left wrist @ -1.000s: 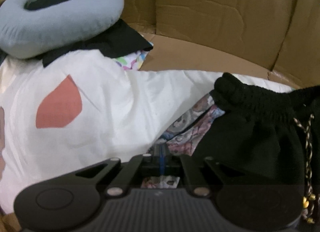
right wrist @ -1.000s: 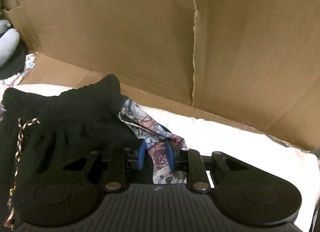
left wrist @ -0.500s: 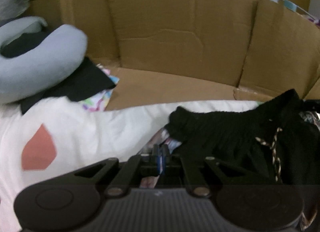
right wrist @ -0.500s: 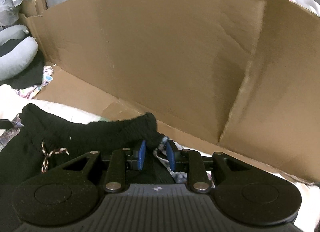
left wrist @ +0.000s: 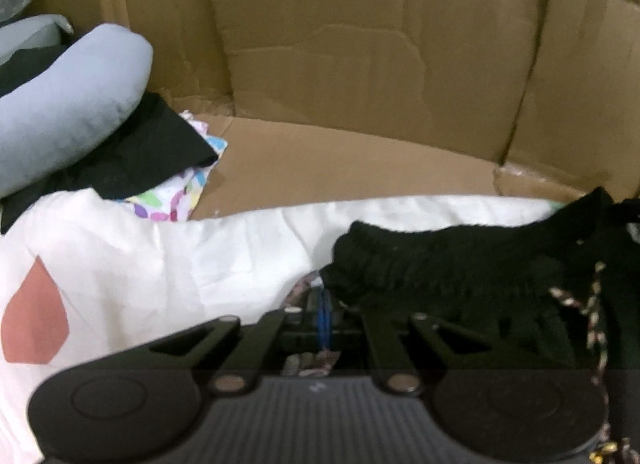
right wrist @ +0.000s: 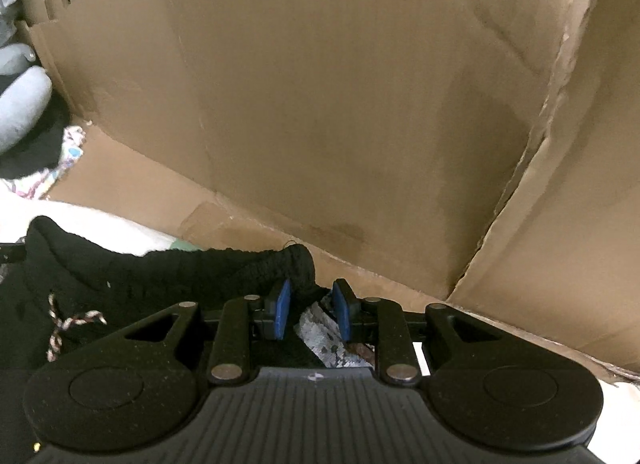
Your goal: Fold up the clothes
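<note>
Black shorts with a ribbed elastic waistband and a braided drawstring hang stretched between my two grippers. My left gripper is shut on the left end of the waistband, where a bit of patterned cloth shows at the blue pads. In the right wrist view the shorts run in from the left. My right gripper is shut on the waistband's right end, its blue pads a little apart with black band and patterned cloth between them.
A white cloth with a red patch lies under the shorts. At the left are a grey neck pillow, a black cloth and a cloth with coloured spots. Cardboard walls close off the back and right.
Both grippers have carried the shorts toward the cardboard wall. The waistband now runs straighter between them, and the pillow and white cloth have slid to the left of the left view.
</note>
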`<action>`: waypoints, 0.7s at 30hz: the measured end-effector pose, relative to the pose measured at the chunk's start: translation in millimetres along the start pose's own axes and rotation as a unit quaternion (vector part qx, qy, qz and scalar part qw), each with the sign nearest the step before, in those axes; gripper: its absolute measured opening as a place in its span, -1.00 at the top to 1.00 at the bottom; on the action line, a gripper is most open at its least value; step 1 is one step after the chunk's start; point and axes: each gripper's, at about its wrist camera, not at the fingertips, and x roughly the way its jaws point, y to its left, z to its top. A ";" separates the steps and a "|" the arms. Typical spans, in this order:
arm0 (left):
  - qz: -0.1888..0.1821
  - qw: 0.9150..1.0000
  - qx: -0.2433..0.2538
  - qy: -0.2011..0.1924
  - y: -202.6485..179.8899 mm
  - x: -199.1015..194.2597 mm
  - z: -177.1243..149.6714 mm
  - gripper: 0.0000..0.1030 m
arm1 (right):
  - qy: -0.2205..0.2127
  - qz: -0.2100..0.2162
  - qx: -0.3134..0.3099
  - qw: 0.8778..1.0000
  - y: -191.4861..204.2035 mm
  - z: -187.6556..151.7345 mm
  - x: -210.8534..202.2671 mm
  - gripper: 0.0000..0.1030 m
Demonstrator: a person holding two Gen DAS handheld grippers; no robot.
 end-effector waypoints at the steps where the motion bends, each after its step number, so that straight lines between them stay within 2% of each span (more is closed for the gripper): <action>1: 0.000 1.000 0.000 0.001 1.3 1.9 0.2 0.95 | 0.002 -0.003 -0.004 1.000 0.4 -0.3 2.2 0.40; 5: 0.007 1.000 0.000 0.007 0.4 2.9 3.9 0.95 | 0.013 -0.019 -0.016 1.000 4.1 1.5 9.9 0.22; 8: 0.012 1.000 0.003 0.010 -1.0 0.2 6.7 0.95 | 0.017 -0.022 -0.020 0.999 5.0 3.3 10.2 0.19; 12: 0.006 1.000 -0.007 -0.021 -1.4 -20.5 4.5 0.96 | 0.003 -0.010 -0.017 1.000 3.5 7.9 -7.3 0.21; 14: -0.016 0.998 -0.009 -0.059 -1.5 -34.8 0.8 0.93 | -0.008 0.001 -0.018 1.000 5.9 7.7 -18.2 0.20; 16: -0.036 0.997 -0.001 -0.074 -6.8 -41.7 -1.9 0.91 | -0.015 0.018 -0.023 0.999 10.2 4.7 -27.6 0.20; 21: -0.046 0.996 0.036 -0.060 -28.8 -34.6 -3.3 0.91 | -0.014 0.015 -0.044 0.999 19.0 -5.7 -23.5 0.18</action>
